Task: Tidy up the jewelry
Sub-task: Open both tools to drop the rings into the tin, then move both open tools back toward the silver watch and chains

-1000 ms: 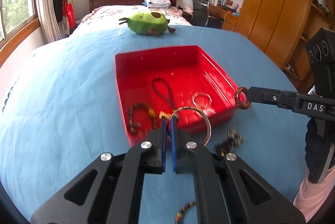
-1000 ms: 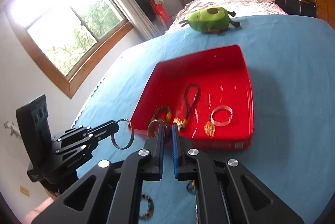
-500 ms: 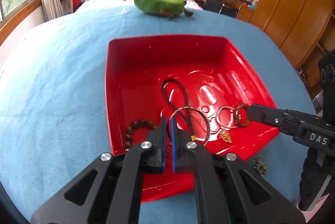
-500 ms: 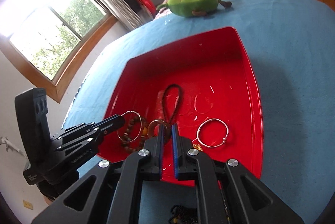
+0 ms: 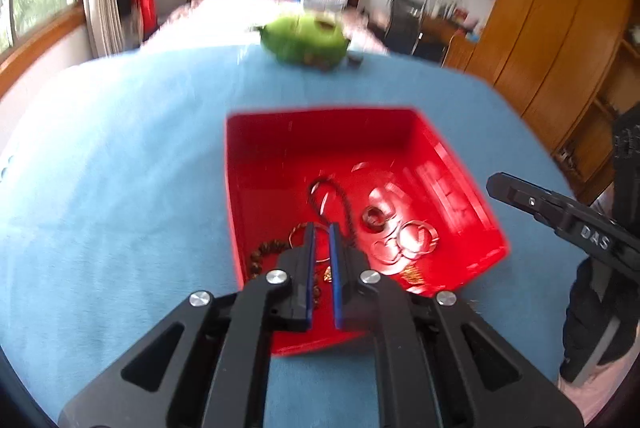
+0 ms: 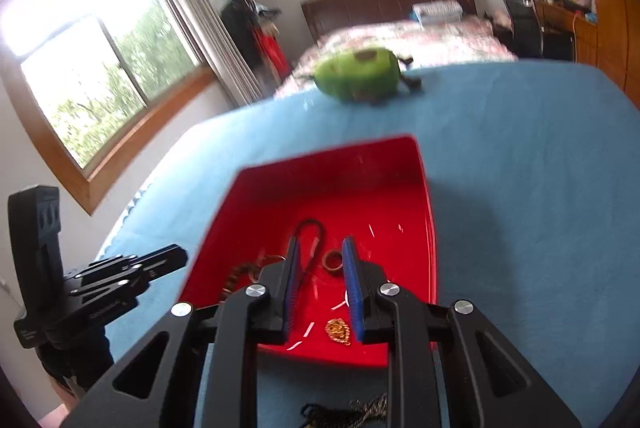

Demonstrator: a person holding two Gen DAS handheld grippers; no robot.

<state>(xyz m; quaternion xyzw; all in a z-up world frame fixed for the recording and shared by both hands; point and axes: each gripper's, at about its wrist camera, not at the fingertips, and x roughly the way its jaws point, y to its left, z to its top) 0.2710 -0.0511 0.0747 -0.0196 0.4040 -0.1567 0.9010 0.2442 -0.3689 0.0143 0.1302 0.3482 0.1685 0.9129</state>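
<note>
A red tray [image 5: 256, 188] [image 6: 424, 196] sits on the blue cloth. In it lie a black cord loop [image 5: 340, 196] [image 6: 308, 232], a brown ring [image 5: 374, 216] [image 6: 332, 260], a silver bangle [image 5: 416, 236], a brown bead bracelet [image 5: 264, 252] [image 6: 236, 276], a thin silver hoop [image 5: 298, 234] and a gold pendant [image 6: 338, 332]. My left gripper [image 5: 321, 232] is open a little and empty above the tray's near part. My right gripper [image 6: 320, 248] is open and empty above the tray.
A green avocado plush toy [image 5: 304, 38] [image 6: 356, 72] lies at the far edge of the cloth. A dark beaded piece [image 6: 356, 412] lies on the cloth in front of the tray. A bed, windows and wooden wardrobes stand behind.
Both grippers have opened: the silver hoop and the brown ring dropped into the tray. Both grippers have pulled back and risen a little.
</note>
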